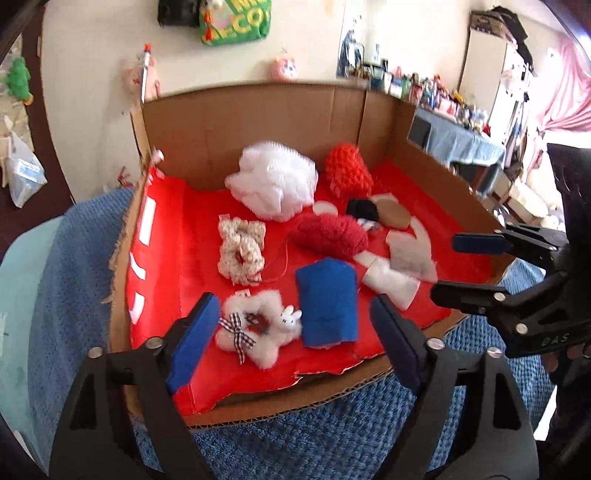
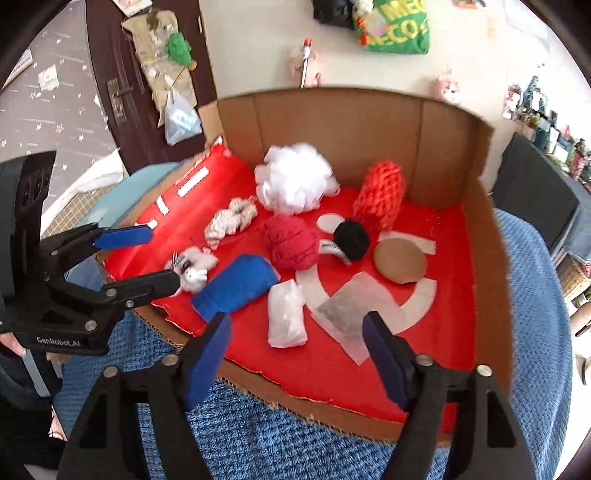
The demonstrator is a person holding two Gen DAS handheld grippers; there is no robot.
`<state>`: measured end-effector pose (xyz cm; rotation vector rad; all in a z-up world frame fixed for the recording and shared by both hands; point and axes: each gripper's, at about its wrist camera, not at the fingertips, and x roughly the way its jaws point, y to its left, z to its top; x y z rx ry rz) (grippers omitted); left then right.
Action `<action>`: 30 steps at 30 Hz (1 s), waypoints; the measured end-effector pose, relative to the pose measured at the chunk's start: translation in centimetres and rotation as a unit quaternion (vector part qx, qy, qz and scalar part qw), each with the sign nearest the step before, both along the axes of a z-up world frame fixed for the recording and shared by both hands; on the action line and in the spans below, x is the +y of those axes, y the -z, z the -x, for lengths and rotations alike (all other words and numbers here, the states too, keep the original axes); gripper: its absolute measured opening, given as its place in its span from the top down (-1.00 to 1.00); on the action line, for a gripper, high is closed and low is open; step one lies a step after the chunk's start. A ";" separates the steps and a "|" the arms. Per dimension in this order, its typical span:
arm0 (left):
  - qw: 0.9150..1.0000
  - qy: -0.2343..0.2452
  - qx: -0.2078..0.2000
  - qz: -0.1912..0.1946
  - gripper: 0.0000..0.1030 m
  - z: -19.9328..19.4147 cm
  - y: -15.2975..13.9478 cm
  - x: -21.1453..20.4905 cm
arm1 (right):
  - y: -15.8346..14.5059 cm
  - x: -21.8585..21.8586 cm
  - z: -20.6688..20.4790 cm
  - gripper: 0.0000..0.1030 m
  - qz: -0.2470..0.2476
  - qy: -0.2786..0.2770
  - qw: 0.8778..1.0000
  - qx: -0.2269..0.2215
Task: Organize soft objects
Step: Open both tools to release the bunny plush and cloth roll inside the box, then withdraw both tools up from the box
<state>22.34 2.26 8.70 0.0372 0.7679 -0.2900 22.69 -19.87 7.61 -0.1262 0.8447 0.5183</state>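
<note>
**Two claws hang spread over a box of soft things**

A shallow cardboard box (image 1: 258,118) lined in red sits on a blue knitted blanket (image 1: 74,277), its floor strewn with soft objects. The left claw (image 1: 299,339) hovers over the near edge with its blue-padded jaws spread wide and nothing between the pads; below and beyond it lie a white fluffy star ornament (image 1: 258,332) with a checked ribbon and a tiny rabbit, and, just beside that, a folded blue cloth (image 1: 327,302). The right claw (image 2: 295,354) stands likewise spread and empty above the box's front rim, with a clear plastic pouch (image 2: 286,317) and a flat translucent sachet (image 2: 351,314) on the red lining beyond it. Neither claw touches any item.

Further in, a red fuzzy bundle (image 1: 332,236) lies near the middle, a cream crocheted scrunchie (image 1: 242,251) to one side of it and a small black ball (image 2: 351,238) and a round brown pad (image 2: 400,260) to the other. Against the back wall rest a white mesh bath pouf (image 1: 273,184) and a red-orange knitted piece (image 2: 380,195), well apart from the claws.

Each claw shows in the other's camera, held at opposite sides of the box. Beyond the box, a pale wall carries a green printed bag (image 2: 395,26).
</note>
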 end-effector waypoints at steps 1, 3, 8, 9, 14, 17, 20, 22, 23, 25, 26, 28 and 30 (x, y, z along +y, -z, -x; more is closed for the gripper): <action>1.000 -0.003 -0.006 0.001 -0.72 0.1 -0.3 0.0 | -0.2 -0.1 0.1 -0.62 -0.001 0.005 1.000 -0.008; 1.000 -0.011 -0.025 0.008 -0.74 0.4 -1.0 -0.1 | -0.7 -0.7 0.6 -0.67 -0.002 0.022 0.999 -0.026; 0.997 -0.037 -0.070 0.026 -0.92 0.9 -2.0 -0.1 | -1.2 -2.0 1.3 -0.88 -0.014 0.066 0.996 -0.059; 0.996 -0.041 -0.078 0.025 -0.92 0.8 -2.0 -0.2 | -1.3 -2.4 1.4 -0.89 -0.024 0.076 0.994 -0.069; 0.994 -0.059 -0.095 0.015 -0.92 0.1 -1.1 -0.8 | -1.1 -3.0 1.3 -1.00 -0.039 0.114 0.986 -0.118; 0.992 -0.065 -0.104 0.015 -0.92 -0.3 0.0 -0.9 | -0.6 -2.8 1.0 -1.00 -0.025 0.130 0.980 -0.150; 0.991 -0.075 -0.113 0.014 -0.92 -0.3 0.8 -0.8 | 0.1 -3.0 0.8 -1.00 -0.031 0.138 0.977 -0.158; 0.990 -0.077 -0.114 0.013 -0.92 -0.3 1.0 -0.8 | 0.7 -3.0 0.4 -1.00 -0.030 0.144 0.977 -0.152; 0.990 -0.077 -0.118 0.015 -0.92 -0.1 1.0 -0.6 | 1.1 -3.0 0.3 -1.00 -0.026 0.145 0.978 -0.147; 0.989 -0.084 -0.124 0.017 -0.92 0.1 1.0 -0.4 | 1.4 -2.8 0.4 -1.00 -0.019 0.147 0.978 -0.146; 0.988 -0.086 -0.124 0.015 -0.92 0.1 1.1 -0.4 | 1.5 -2.7 0.6 -1.00 -0.015 0.149 0.977 -0.149; 0.988 -0.089 -0.124 0.006 -0.93 0.0 1.3 -0.4 | 1.5 -2.4 0.9 -1.00 -0.003 0.153 0.975 -0.160; 0.989 -0.089 -0.121 -0.002 -0.93 0.0 1.5 -0.5 | 1.6 -2.4 1.0 -1.00 -0.001 0.154 0.975 -0.161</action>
